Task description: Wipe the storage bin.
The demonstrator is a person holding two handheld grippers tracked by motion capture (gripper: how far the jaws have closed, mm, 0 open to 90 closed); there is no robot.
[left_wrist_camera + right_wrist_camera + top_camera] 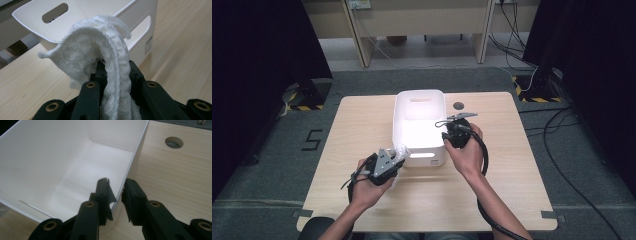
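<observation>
Clamping a white knitted cloth (100,57), the left gripper (393,161) sits just in front of the near wall of the white plastic bin (418,150) on the wooden table (362,125). Seen in the left gripper view, its jaws are closed tight on the cloth, which rises between them and folds over in an arch with a loose corner sticking out to one side. The right gripper (117,192) straddles the bin's right wall near its rim: one jaw stands inside the bin, the other outside, and they hold the thin wall between them. In the high view the right hand (468,150) holds that gripper at the bin's right edge.

A small label (149,45) is stuck on the bin's outer wall beside a handle slot, its print too small to read. On the grey floor left of the table, a black marking (311,140) reads "5". A round hole (458,105) sits in the tabletop just beyond the bin.
</observation>
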